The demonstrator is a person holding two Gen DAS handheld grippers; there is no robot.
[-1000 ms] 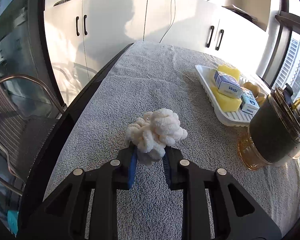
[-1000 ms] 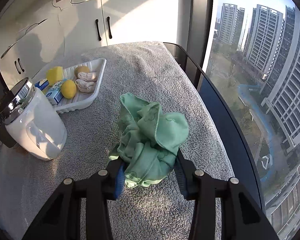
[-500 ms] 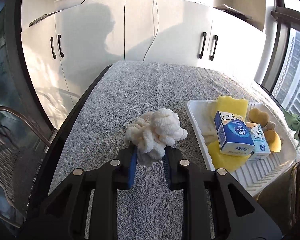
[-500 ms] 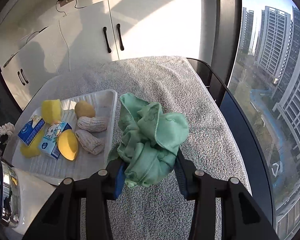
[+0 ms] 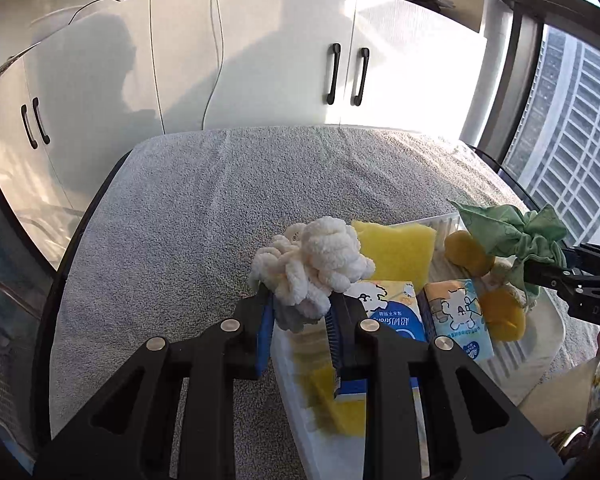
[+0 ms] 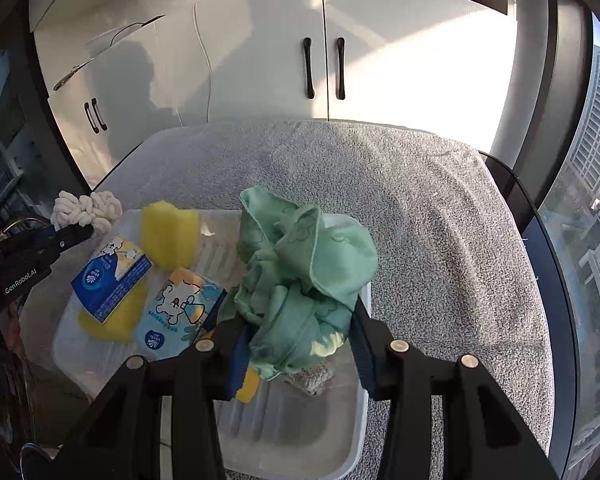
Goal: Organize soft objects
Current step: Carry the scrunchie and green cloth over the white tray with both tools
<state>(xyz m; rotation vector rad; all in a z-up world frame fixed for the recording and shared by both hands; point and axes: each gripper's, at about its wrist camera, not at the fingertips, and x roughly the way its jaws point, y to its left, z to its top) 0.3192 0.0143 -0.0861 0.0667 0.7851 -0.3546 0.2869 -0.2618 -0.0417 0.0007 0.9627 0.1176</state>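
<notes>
While both of my tools hang above it, the grey towel [image 5: 204,216] covers the whole tabletop, and it is the largest item I record, with white cabinets [image 6: 380,52] behind its far edge. On the towel sits the white ribbed tray [image 6: 292,432]. Inside the tray I note a yellow sponge [image 6: 168,236], a blue carton [image 6: 108,280] lying on a second yellow piece, a light-blue carton [image 6: 176,308] printed with a cartoon bear, and rounded yellow items [image 5: 500,316] near the far end. A pale knobbly object [image 6: 308,382] lies under the right tool; I cannot identify it, as it is mostly covered.

My right gripper [image 6: 300,344] is clamped on the crumpled green cloth [image 6: 304,272], which bulges well above the jaws and hangs over the right half of the tray. My left gripper [image 5: 300,320] is closed tight on the cream chunky-yarn bundle [image 5: 316,264], held over the tray's left edge, above the blue carton. From the right wrist view, the yarn bundle shows at the tray's far left corner; from the left wrist view, the green cloth shows at the far right.
</notes>
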